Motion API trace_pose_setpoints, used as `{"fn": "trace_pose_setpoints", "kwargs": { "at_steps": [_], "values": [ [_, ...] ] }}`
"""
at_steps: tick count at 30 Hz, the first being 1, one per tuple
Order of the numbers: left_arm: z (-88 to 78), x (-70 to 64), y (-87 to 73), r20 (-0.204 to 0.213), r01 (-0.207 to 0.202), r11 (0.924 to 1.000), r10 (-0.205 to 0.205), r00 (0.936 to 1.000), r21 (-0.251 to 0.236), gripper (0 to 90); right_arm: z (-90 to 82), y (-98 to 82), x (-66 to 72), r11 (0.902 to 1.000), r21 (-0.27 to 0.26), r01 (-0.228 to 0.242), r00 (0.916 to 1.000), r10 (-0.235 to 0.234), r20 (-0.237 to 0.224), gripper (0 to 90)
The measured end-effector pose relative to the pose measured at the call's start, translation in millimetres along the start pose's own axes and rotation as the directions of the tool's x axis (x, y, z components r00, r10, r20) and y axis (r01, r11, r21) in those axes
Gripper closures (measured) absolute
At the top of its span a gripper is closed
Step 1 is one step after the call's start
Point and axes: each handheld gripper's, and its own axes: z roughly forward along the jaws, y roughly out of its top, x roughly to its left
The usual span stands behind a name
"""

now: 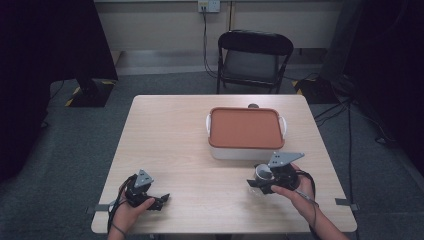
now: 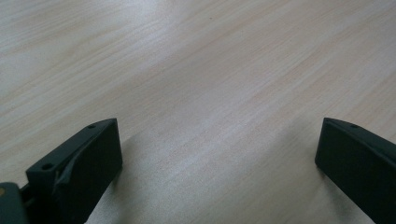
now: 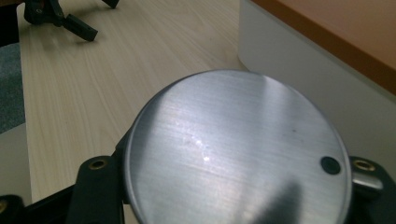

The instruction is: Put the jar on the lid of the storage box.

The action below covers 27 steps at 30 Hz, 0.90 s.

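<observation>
In the right gripper view, a round brushed-metal lid with a small dark hole [image 3: 238,154] is cut off at the bottom edge and hides most of the right gripper's black jaws. The white box with a terracotta-orange lid [image 3: 303,65] runs off the top and right edges. In the left gripper view, both black jaws are cropped at the bottom. In the high view, the person's forearms leave the bottom edge

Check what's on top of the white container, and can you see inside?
An orange-brown lid sits flat on the white container, covering its whole top. The lid hides the inside, so any contents cannot be seen. A small dark object peeks out behind it, too hidden to identify.
</observation>
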Motion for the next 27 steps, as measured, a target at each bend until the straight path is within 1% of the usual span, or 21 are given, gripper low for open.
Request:
{"fn": "trace_pose_setpoints", "kwargs": {
  "at_steps": [8, 11, 27],
  "values": [
    [0.0, 0.0, 0.0, 0.000, 0.000, 1.0000, 0.000, 1.0000, 0.000, 0.2, 1.3, 4.3, -5.1, 0.9999, 0.012, 0.000, 1.0000, 0.000, -0.007, 35.9],
    [0.0, 0.0, 0.0, 0.000, 0.000, 1.0000, 0.000, 1.0000, 0.000, 0.2, 1.9, 6.0, -7.9, 0.9998, 0.019, -0.001, 1.0000, 0.001, -0.002, 35.9],
    [0.0, 0.0, 0.0, 0.000, 0.000, 1.0000, 0.000, 1.0000, 0.000, 0.2, -1.8, 19.3, -16.1, 1.0000, 0.003, 0.000, 0.9999, 0.000, 0.010, 36.1]
  ]
}}
